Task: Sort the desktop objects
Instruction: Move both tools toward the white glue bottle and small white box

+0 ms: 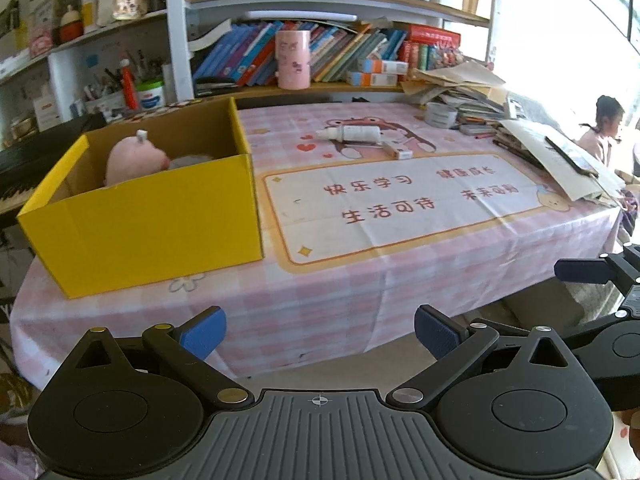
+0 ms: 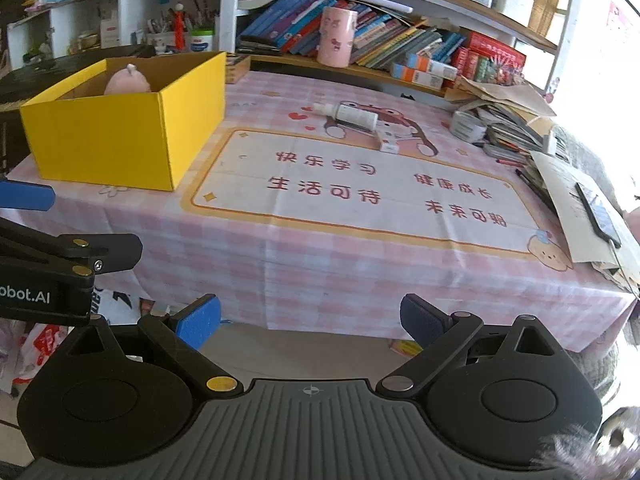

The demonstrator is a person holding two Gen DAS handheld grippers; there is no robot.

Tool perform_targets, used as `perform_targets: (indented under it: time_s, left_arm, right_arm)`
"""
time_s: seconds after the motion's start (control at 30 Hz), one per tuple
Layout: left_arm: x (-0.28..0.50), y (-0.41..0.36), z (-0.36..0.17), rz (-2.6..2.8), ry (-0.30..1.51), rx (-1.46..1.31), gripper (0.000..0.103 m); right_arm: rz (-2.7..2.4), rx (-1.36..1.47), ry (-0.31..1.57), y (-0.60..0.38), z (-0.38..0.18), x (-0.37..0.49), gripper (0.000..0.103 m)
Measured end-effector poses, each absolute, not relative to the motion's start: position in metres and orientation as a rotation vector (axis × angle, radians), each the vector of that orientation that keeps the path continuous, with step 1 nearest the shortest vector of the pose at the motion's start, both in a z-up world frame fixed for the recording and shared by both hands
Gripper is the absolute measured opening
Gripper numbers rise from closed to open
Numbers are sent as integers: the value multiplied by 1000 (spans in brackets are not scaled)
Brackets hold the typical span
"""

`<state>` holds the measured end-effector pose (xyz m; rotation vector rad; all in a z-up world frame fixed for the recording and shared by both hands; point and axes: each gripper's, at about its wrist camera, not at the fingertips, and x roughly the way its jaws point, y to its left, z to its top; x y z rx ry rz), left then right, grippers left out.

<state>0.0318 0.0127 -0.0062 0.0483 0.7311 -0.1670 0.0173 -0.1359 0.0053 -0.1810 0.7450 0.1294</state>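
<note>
A yellow cardboard box point(image 1: 152, 216) point(image 2: 120, 136) stands on the left of the table, holding a pink plush toy point(image 1: 134, 160) point(image 2: 126, 80). A white tube-like bottle point(image 1: 350, 134) point(image 2: 352, 114) lies on its side at the far middle of the tablecloth, with a small white box point(image 1: 398, 152) point(image 2: 388, 142) beside it. My left gripper point(image 1: 320, 334) is open and hangs in front of the table's near edge, holding nothing. My right gripper point(image 2: 310, 318) is open too, also short of the table edge and apart from every object.
A pink checked tablecloth point(image 1: 360, 288) point(image 2: 360, 272) covers the table. Piles of books and papers point(image 1: 520, 120) point(image 2: 540, 140) fill the right side, with a tape roll point(image 1: 440, 114) point(image 2: 466, 124). Shelves with books and a pink cup point(image 1: 294, 60) point(image 2: 336, 36) stand behind. A person point(image 1: 604, 128) sits at far right.
</note>
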Motion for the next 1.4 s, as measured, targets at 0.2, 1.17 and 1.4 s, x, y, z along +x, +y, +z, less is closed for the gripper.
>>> perform_targets:
  time_s: [0.2, 1.17, 1.4]
  left_arm:
    - [41, 6, -6, -185, 723, 58, 102]
    - [141, -48, -5, -260, 686, 84, 102]
    - [170, -60, -3, -213, 698, 70, 102]
  right_arm:
    - [104, -162, 755, -145, 5, 25, 96]
    - [80, -198, 753, -189, 7, 121, 96]
    - [115, -203, 768, -206, 7, 159, 96]
